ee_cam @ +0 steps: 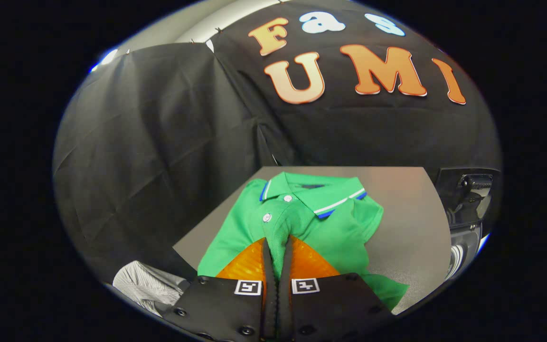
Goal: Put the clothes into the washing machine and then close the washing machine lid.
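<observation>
The gripper (277, 247) looks clenched on a fold of the soft, light green polo shirt (302, 223), 1 pinch near its placket.

One green polo shirt (302, 223), two visible placket buttons, one table (411, 228), possibly one washing machine (468, 209).

Tool (277, 247) angled down, fingers (268, 266) drawn nearly together, pinching fold of green fabric between them.

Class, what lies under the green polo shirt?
The shirt lies on a grey table, bare around it. The tool is shut on a fold of the shirt. Anything beneath the fabric is covered.
</observation>
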